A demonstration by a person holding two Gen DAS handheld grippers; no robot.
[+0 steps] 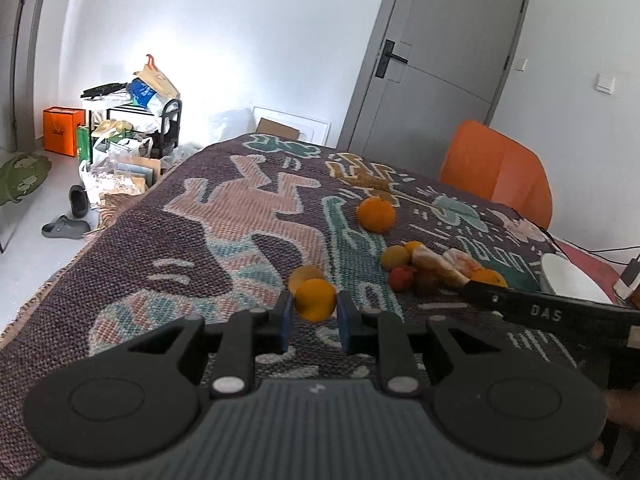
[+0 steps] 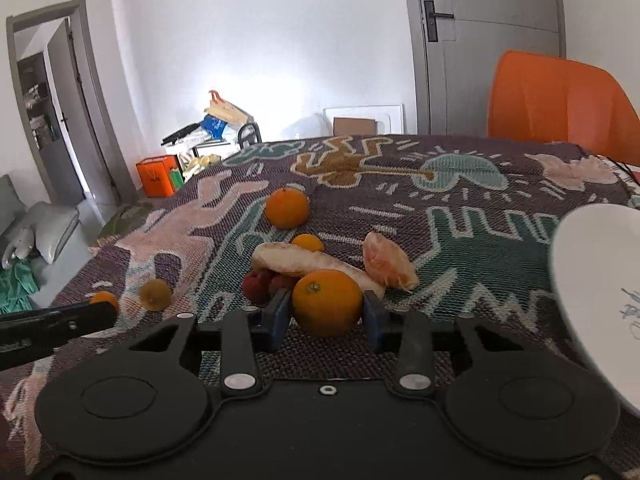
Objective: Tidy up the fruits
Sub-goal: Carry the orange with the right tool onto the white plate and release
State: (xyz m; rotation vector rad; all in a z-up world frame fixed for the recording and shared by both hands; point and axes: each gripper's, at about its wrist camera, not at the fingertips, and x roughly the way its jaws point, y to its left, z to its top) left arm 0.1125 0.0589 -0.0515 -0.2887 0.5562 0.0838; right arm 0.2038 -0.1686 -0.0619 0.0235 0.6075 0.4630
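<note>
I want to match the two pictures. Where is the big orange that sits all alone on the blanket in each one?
Left wrist view: the lone orange lies right of centre, beyond the fruit pile.
Right wrist view: the same orange lies left of centre, behind the pile.
Shared landmark: the orange chair behind the table.

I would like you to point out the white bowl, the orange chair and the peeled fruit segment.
white bowl (image 2: 592,280), right wrist view, on its outer wall.
orange chair (image 2: 556,100), right wrist view, on its backrest.
peeled fruit segment (image 2: 386,260), right wrist view, on its middle.
</note>
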